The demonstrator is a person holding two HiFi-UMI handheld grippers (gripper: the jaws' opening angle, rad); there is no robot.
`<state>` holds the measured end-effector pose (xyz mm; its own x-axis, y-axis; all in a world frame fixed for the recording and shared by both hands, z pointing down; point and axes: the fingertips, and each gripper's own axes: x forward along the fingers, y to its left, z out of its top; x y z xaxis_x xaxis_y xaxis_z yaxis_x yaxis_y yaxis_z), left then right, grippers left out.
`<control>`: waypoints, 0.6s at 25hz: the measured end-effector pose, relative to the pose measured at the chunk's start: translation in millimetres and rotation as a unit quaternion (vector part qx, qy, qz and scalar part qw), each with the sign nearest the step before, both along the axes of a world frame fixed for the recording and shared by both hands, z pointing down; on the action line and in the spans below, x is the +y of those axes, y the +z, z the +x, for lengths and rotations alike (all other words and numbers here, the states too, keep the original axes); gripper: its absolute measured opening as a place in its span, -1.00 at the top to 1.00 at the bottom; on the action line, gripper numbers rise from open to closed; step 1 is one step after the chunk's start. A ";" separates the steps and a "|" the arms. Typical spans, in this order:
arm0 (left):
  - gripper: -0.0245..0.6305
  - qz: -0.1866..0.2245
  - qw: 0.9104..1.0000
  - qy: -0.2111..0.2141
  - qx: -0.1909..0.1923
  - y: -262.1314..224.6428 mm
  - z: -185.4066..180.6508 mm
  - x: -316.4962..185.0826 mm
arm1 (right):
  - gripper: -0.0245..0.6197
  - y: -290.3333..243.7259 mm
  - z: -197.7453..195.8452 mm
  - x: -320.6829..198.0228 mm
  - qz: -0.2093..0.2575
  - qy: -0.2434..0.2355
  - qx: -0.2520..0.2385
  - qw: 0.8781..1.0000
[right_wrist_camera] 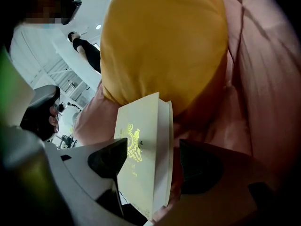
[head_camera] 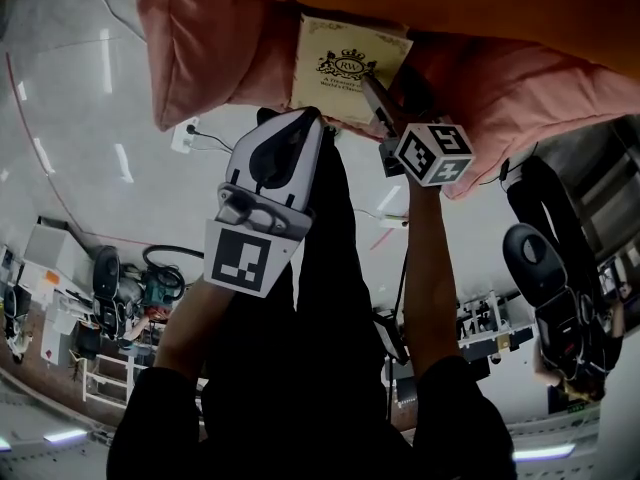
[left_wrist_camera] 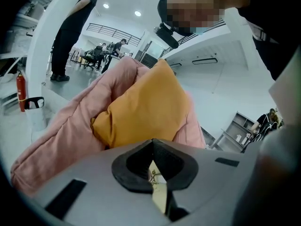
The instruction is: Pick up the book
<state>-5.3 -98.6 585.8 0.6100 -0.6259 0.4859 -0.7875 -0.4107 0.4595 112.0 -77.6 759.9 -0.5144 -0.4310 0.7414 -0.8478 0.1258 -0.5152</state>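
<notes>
Right gripper (right_wrist_camera: 154, 145) first: its jaws stand wide, and the book (right_wrist_camera: 136, 126) sits edge-on between them. The pad at nine o'clock is close to the front cover. The pad at three o'clock is clear of the other side, with a gap showing, so neither is pressing on it.

My left gripper (left_wrist_camera: 151, 147) has its tips together on nothing. Through the slit beneath them I see only a sliver of cream cover, and in the head view it hangs near the book's seven o'clock corner.

I judge the book to be slim and light, with stiff boards that should take a firm pinch without bending. The cream cover with its gilt crest looks smooth, so it might slide in a weak grip. I would clamp across its thickness at the near edge, well in from the corner, so the pages stay shut.

It lies on the pink quilt (right_wrist_camera: 263, 79), which spreads from three o'clock and will sink if I push down. Beyond it, at twelve o'clock, the orange pillow (right_wrist_camera: 160, 41) bulges against the book's far end.
</notes>
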 end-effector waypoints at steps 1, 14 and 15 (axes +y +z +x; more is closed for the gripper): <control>0.90 -0.002 1.000 -0.001 0.001 1.5 -0.2 -0.7 | -0.08 3.5 0.1 -0.5 -0.003 -0.002 -0.004 1.000; 0.90 -0.015 1.000 -0.006 0.001 15.8 -2.9 -4.9 | -0.10 16.5 -10.8 -7.1 -0.001 -0.055 -0.043 0.998; 0.90 -0.016 1.000 -0.006 0.001 16.1 -2.8 -5.3 | -0.10 17.4 -12.9 -7.8 -0.002 -0.059 -0.046 0.997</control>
<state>-8.1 -103.9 601.9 0.6030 -0.6181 0.5044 -0.7918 -0.3865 0.4730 99.2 -85.4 777.2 -0.6271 -0.3598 0.6908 -0.7766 0.2199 -0.5904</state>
